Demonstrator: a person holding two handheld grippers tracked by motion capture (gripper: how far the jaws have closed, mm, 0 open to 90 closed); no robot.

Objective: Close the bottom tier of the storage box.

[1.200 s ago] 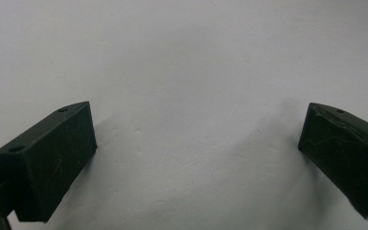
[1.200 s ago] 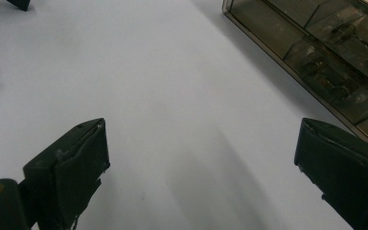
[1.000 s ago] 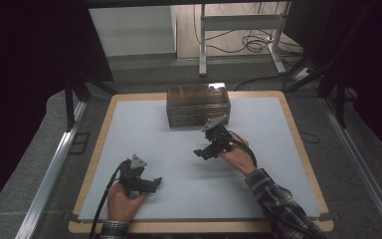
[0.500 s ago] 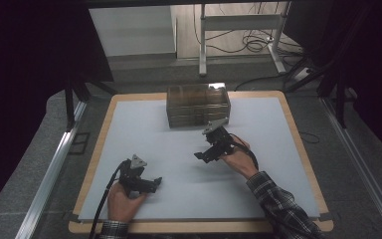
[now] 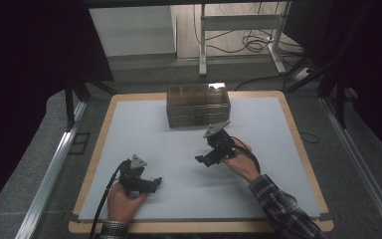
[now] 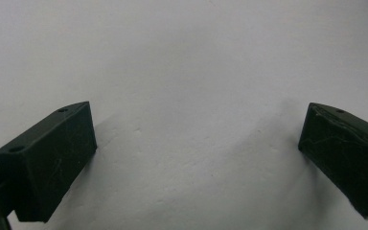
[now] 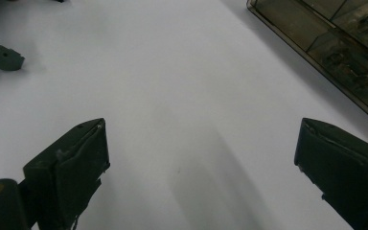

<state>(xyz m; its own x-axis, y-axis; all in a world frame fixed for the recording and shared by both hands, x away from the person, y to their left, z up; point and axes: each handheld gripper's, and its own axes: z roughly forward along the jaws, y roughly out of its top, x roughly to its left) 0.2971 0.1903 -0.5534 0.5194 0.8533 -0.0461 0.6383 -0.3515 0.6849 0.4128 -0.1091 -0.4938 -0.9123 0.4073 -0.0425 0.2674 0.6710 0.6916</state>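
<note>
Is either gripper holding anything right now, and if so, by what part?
Nothing is held. The left gripper and the right gripper both stand open over the bare white mat, apart from the clear drawer box.

The white mat [image 5: 179, 149] lies flat on a wooden board [image 5: 97, 149], whose edge frames the mat on all sides; a metal rail [image 5: 54, 167] runs left of the mat, a second rail [image 5: 363, 169] right of it; beyond the mat's far edge stand a white desk frame [image 5: 202, 45] and loose cables [image 5: 254, 44]; grey carpet [image 5: 30, 164] surrounds the board.
</note>
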